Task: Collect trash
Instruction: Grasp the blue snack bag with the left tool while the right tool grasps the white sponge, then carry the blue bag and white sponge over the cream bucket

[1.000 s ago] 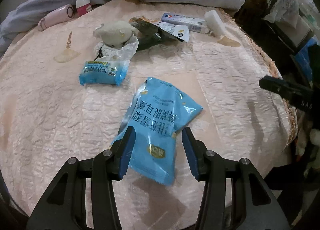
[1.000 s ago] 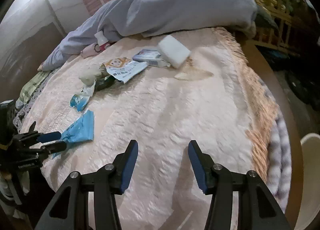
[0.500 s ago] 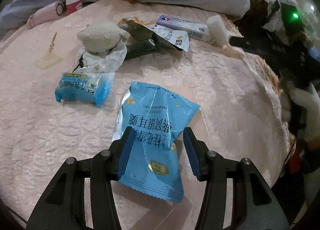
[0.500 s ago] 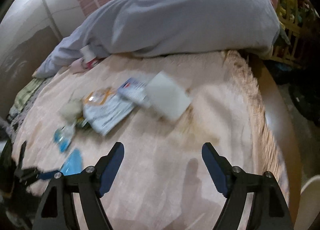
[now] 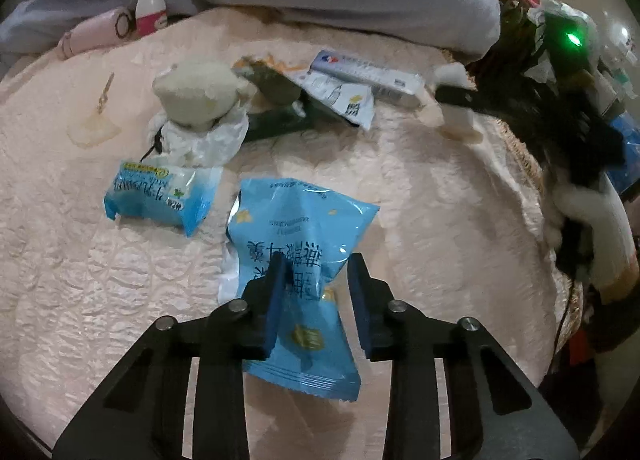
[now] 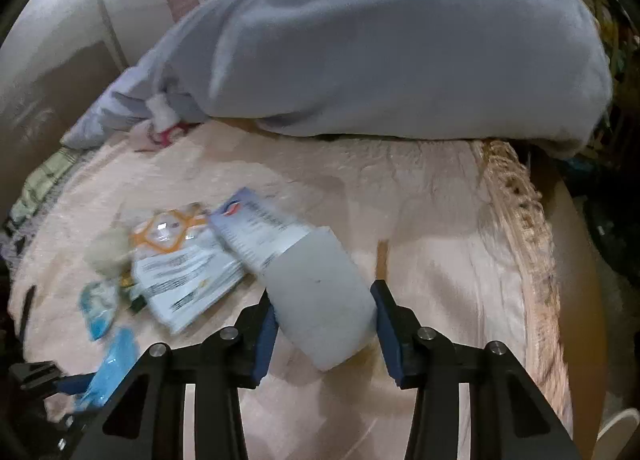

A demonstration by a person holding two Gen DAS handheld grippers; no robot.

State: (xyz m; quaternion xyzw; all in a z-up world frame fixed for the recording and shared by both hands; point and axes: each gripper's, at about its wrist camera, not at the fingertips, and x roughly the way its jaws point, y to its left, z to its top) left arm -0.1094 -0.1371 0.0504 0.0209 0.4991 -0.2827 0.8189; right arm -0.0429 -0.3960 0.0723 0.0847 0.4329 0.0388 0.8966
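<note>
1. Closing on the blue packet (image 5: 294, 260), the left gripper (image 5: 316, 292) has its jaws either side of the packet's crumpled middle; the left pad seems to touch the film, while the right one shows a sliver of gap, so the jaws are not yet pressed home.
2. The packet lies on the pink quilted worktop (image 5: 440, 200), near its front edge, with its sealed end pointing back under the gripper.
3. A smaller blue wrapper (image 5: 160, 196) sits just beside the packet, towards the left edge.
4. Behind that, a cream plush toy (image 5: 196, 92) rests on crumpled white plastic (image 5: 212, 140).
5. Next to the toy, near the far edge, a white sachet (image 5: 340, 94) overlaps a dark wrapper (image 5: 276, 88), and a long box (image 5: 364, 70) lies against them.
6. A grey blanket (image 6: 380, 44) is heaped along the far edge, with a small bottle (image 5: 149, 4) and a pink tube (image 5: 96, 32) at its left end.
7. The right gripper (image 6: 322, 324), near the right edge, has its jaws closing around a white foam block (image 6: 320, 300); the block fills the gap and both pads look to be touching its sides, though the picture is blurred.
8. The block lies tilted, its far end overlapping the long box.
</note>
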